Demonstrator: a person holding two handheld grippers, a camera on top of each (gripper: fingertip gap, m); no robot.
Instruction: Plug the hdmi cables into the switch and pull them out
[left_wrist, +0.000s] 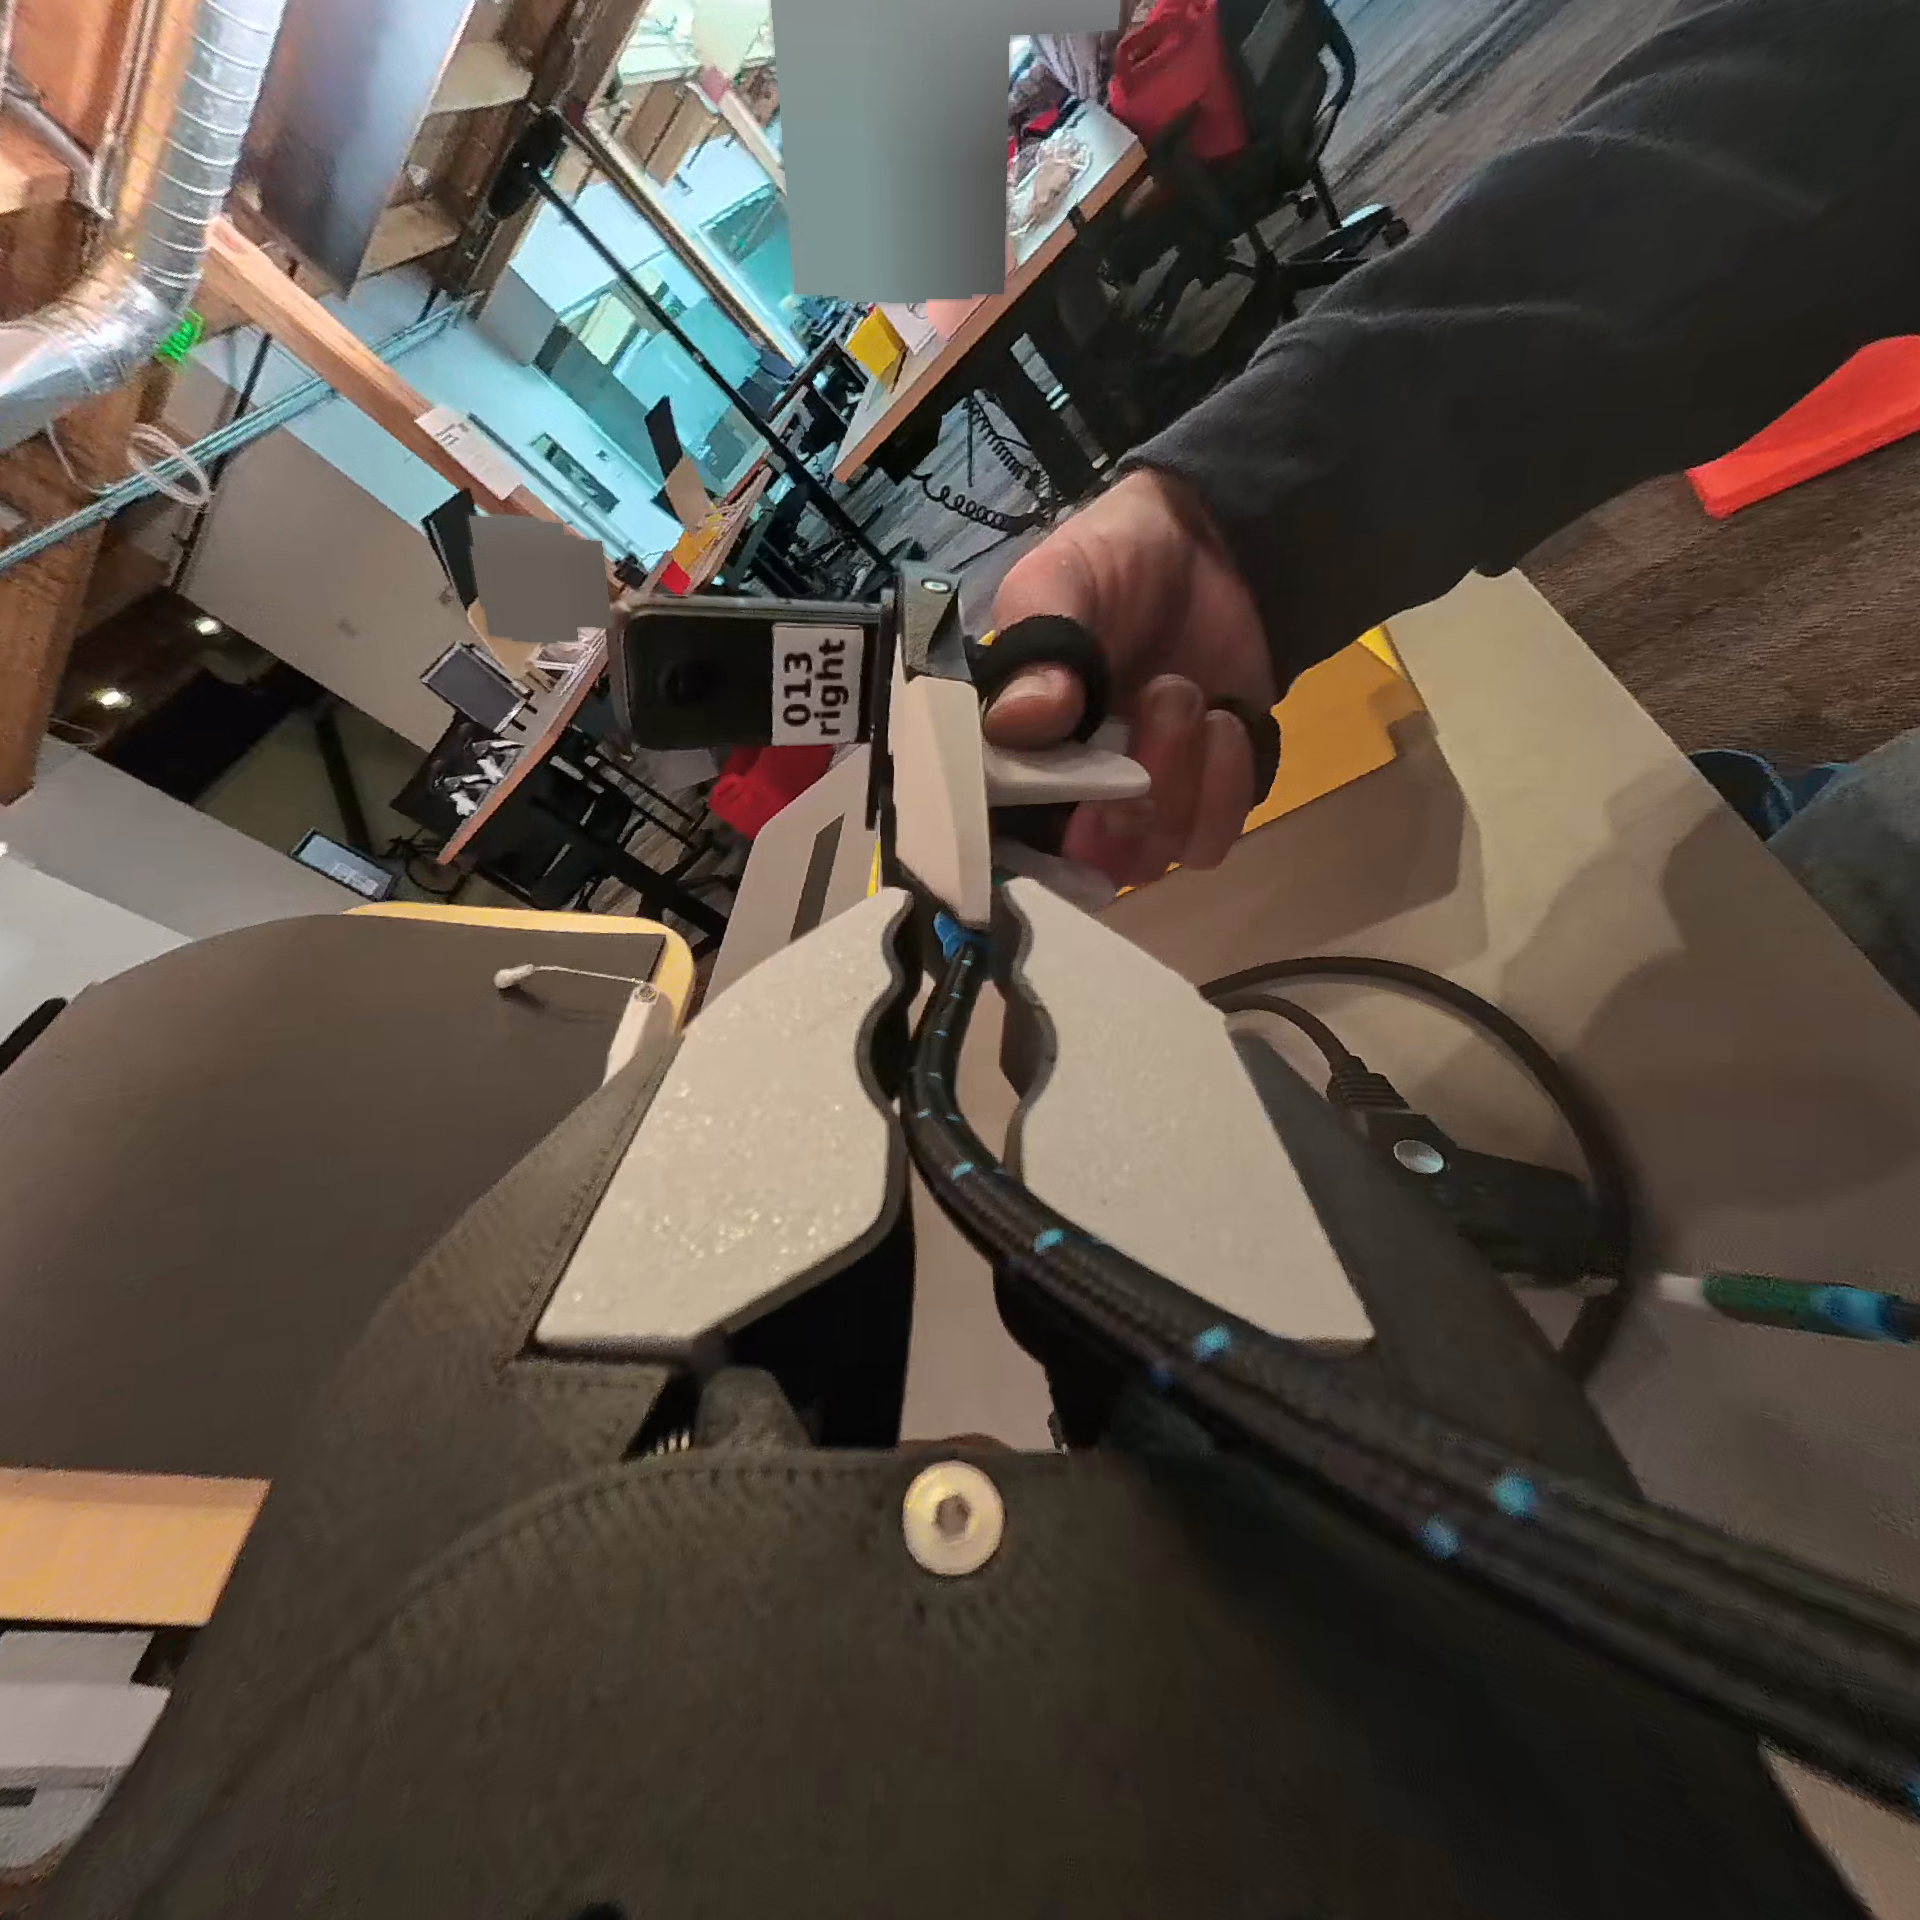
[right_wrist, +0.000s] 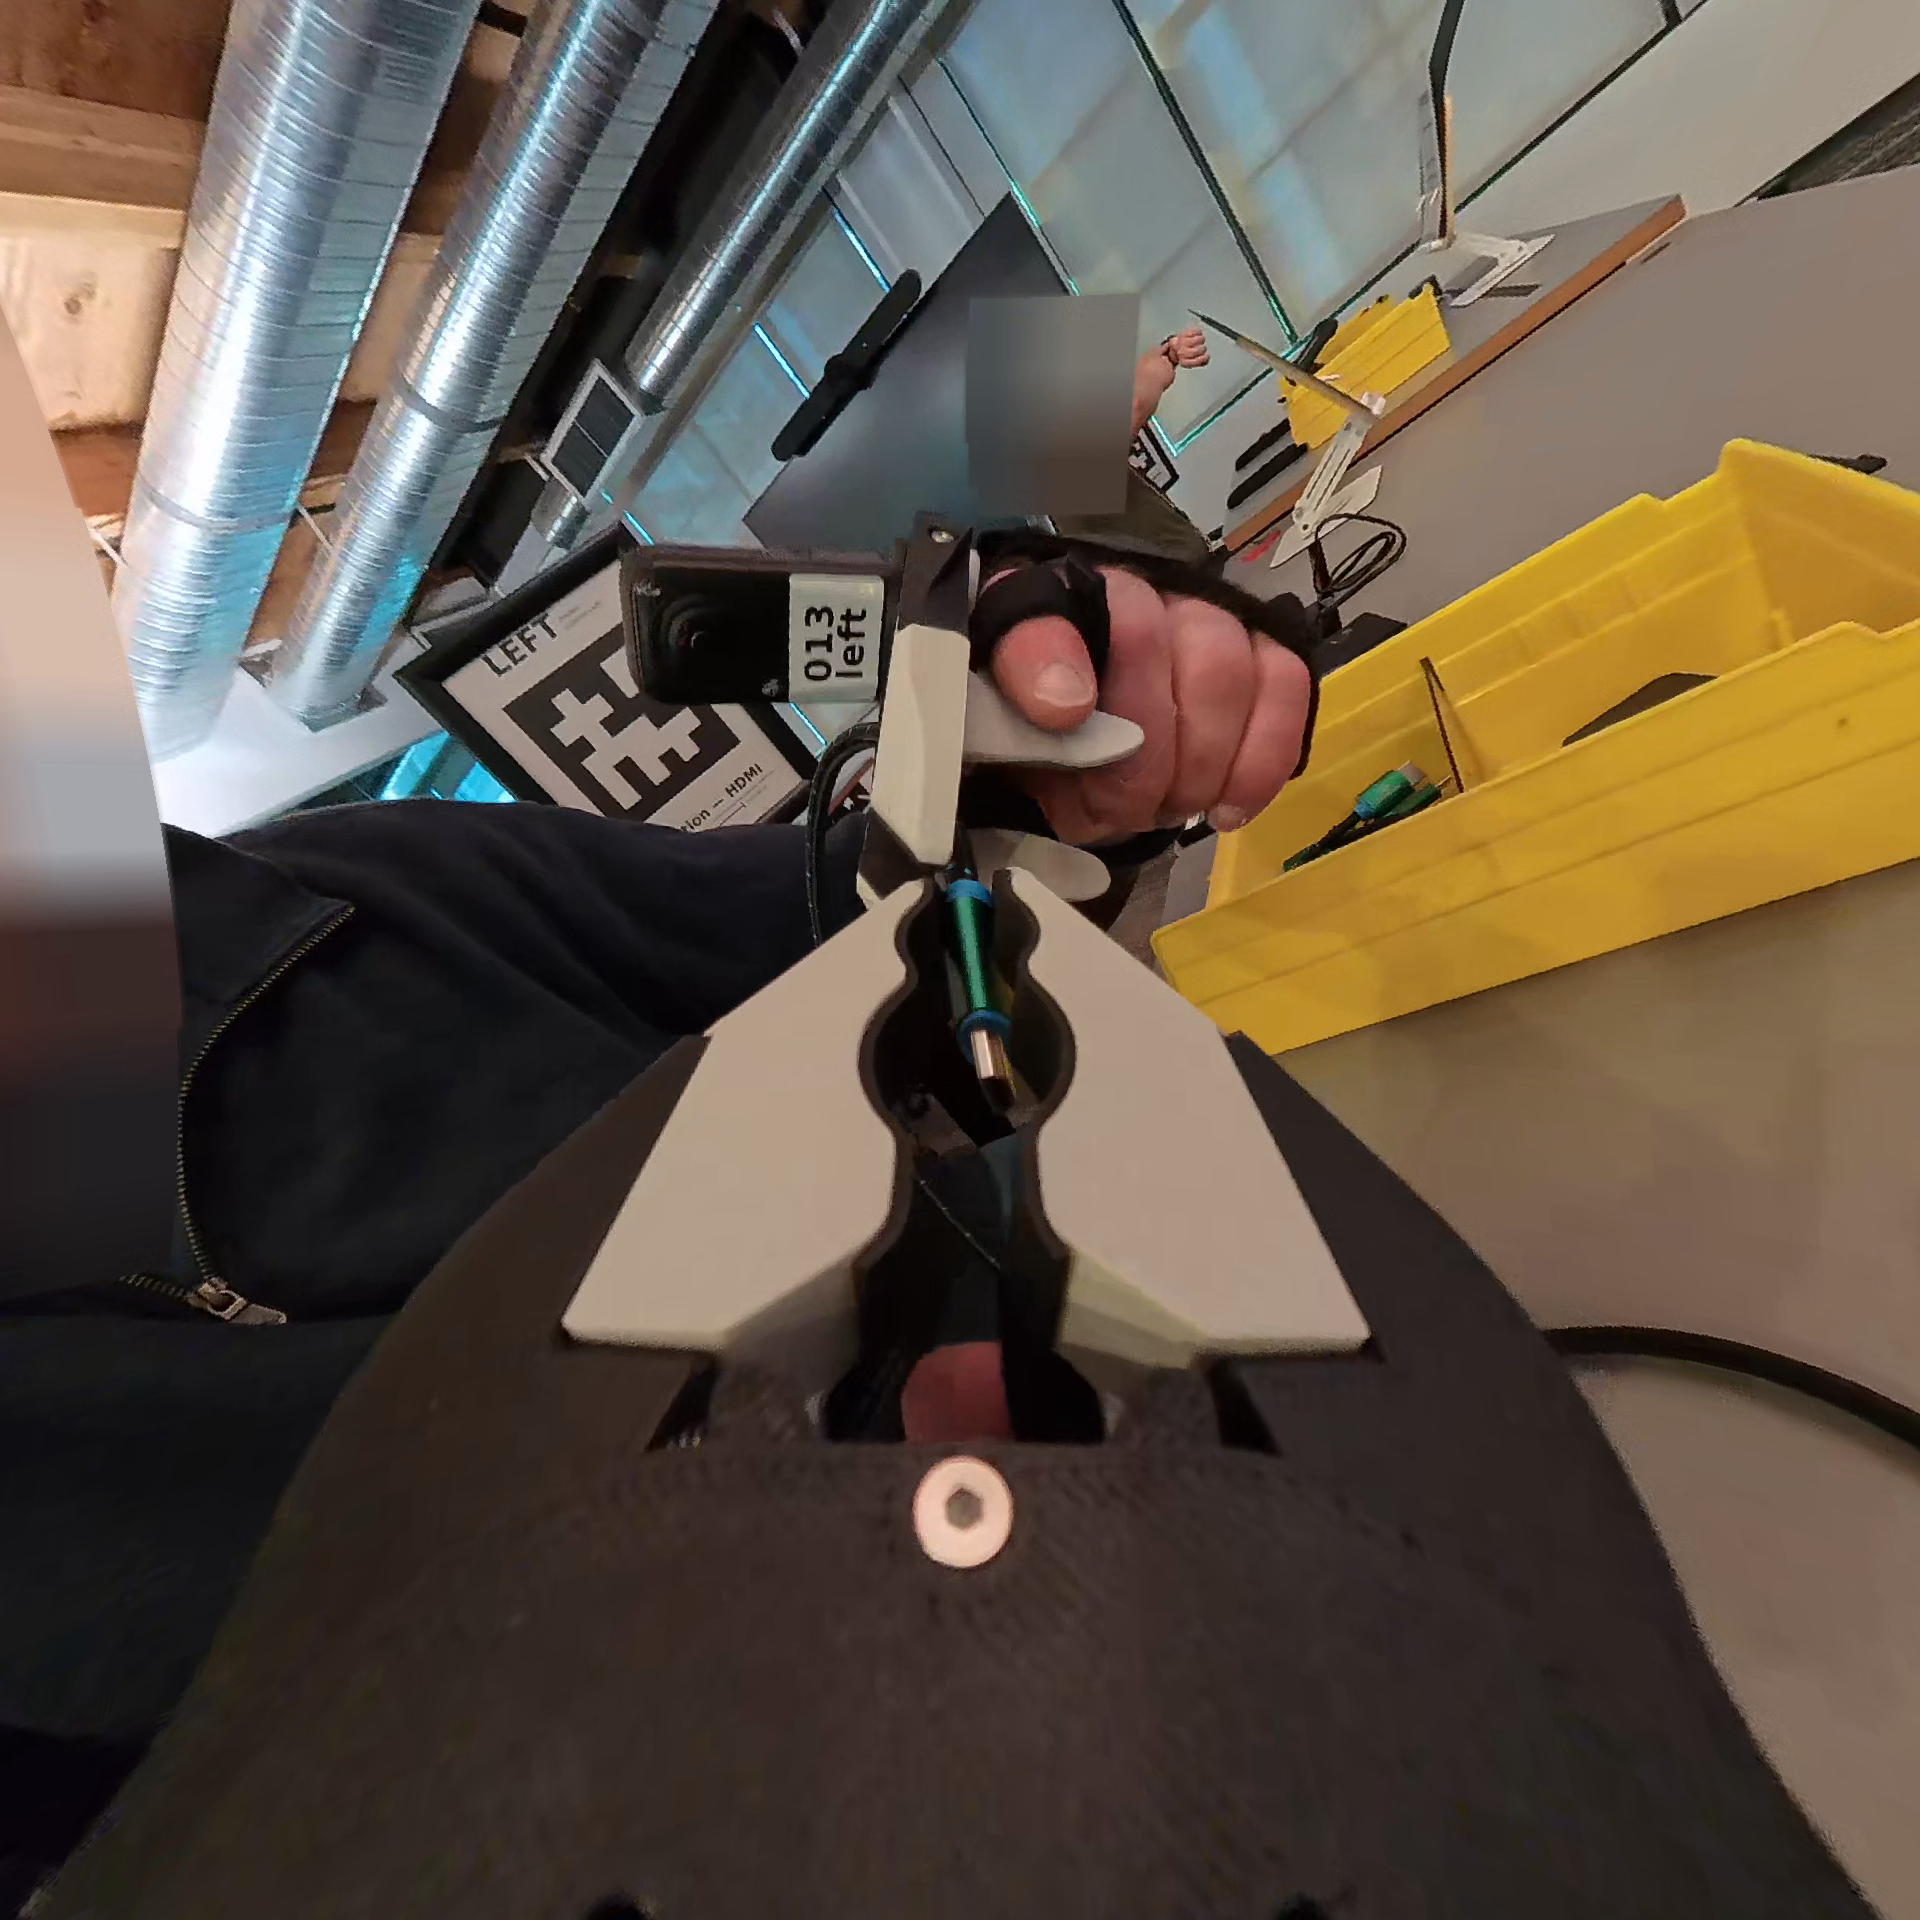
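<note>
My left gripper (left_wrist: 961, 902) is shut on a black braided HDMI cable (left_wrist: 1049, 1236) with blue flecks, near its blue collar (left_wrist: 945, 928). The cable runs back over my right-hand finger to the lower right. My right gripper (right_wrist: 969, 888) faces it tip to tip, turned a quarter. Its jaws are closed narrowly on the same cable's green plug (right_wrist: 975, 971), whose metal end (right_wrist: 1003, 1086) points toward the right camera. The black switch (left_wrist: 1475, 1179) with a round silver button lies on the table to the right, a black cable's plug (left_wrist: 1369, 1096) at its end.
A second green and blue plug (left_wrist: 1808, 1309) lies at the right edge. A yellow bin (right_wrist: 1558, 873) with a green-plugged cable (right_wrist: 1382, 800) stands on the grey table (right_wrist: 1558, 1195). A black case (left_wrist: 312, 1091) is on the left. A person's dark jacket (right_wrist: 468, 1039) is close. Less than 4 cm separates the two grippers' tips. From either gripper's tips it is about 20 cm to the black switch (left_wrist: 1475, 1179).
</note>
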